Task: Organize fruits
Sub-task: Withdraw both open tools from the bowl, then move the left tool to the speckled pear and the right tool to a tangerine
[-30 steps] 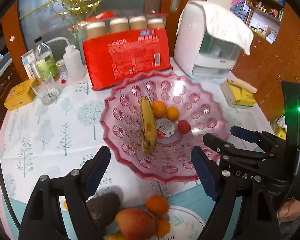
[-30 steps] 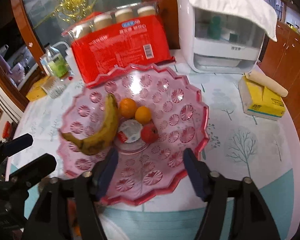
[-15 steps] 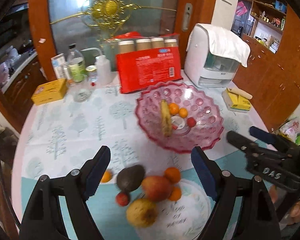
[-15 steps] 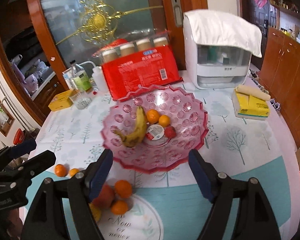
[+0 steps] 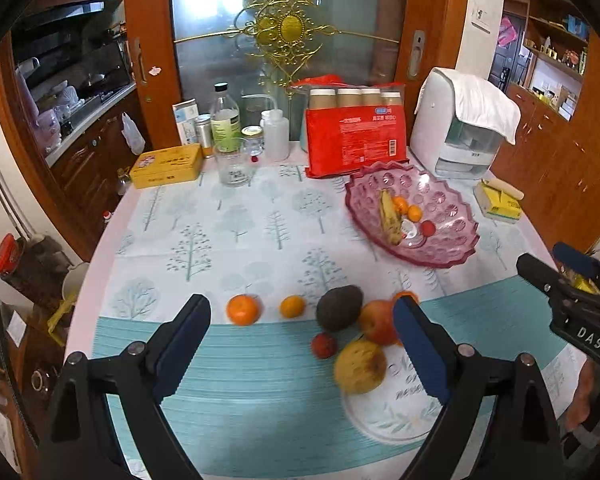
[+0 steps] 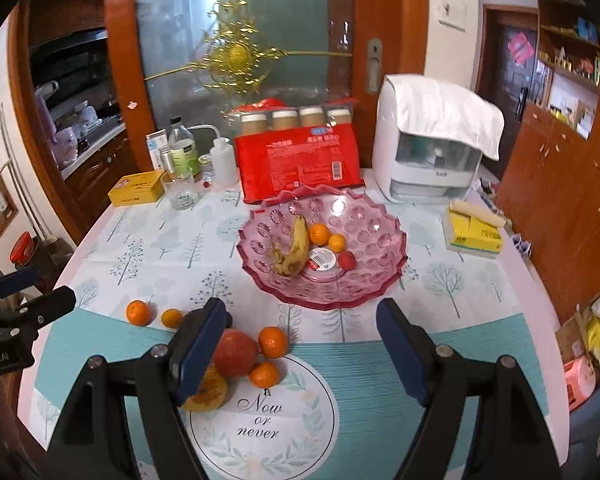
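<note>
Left gripper (image 5: 302,344) empty, jaws opening; right gripper (image 6: 300,340) open, empty. Loose fruits (image 5: 342,328) on tabletop (image 5: 228,240) at 6 o'clock; pink bowl (image 6: 380,276) at 12 holding banana (image 6: 294,250)

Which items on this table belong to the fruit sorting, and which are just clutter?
Job: pink glass bowl with banana; loose avocado, apple, oranges, yellow fruit.

Clutter: red package, white appliance, yellow tin, tissue pack.
</note>
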The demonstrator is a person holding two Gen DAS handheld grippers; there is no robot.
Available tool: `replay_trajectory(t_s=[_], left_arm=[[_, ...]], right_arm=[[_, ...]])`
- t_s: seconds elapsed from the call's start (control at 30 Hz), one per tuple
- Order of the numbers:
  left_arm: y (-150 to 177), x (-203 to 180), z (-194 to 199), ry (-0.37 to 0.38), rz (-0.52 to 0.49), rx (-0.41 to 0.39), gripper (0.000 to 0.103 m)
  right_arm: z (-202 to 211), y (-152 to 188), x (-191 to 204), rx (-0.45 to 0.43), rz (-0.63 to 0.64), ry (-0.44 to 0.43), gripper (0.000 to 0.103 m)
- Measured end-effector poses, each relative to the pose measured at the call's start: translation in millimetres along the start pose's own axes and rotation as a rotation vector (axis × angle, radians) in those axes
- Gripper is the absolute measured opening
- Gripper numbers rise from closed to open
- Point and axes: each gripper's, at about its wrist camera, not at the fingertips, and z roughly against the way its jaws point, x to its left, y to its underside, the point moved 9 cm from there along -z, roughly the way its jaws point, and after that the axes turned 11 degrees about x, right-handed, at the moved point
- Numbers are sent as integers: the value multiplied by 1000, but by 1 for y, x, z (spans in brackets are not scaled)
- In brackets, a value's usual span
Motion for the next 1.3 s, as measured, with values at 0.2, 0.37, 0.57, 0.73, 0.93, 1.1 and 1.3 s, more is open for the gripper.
replay_trajectory(t_s=[0.2, 0.37, 0.57, 0.73, 0.93, 1.1, 1.3], left_arm=[[19, 16, 3, -13, -16, 7, 92], [40, 8, -12, 8, -68, 26, 92], [64, -16, -53, 68, -100, 93, 92], [81, -38, -101, 141, -86, 186, 92], [90, -51, -148, 157, -16, 255, 92], [89, -62, -175, 150, 23, 289, 92], [90, -68, -198, 139, 67, 329, 92]], right_arm=[[2, 13, 16, 11, 10, -31, 78], [-9, 31, 27, 42, 17, -59, 78], [-46, 64, 31, 119, 64, -18, 78], [-80, 88, 28, 176, 94, -26, 78], [-120, 103, 24, 210, 151, -60, 74], [-153, 107, 24, 232, 183, -93, 66], [-179, 107, 25, 250, 210, -146, 64]])
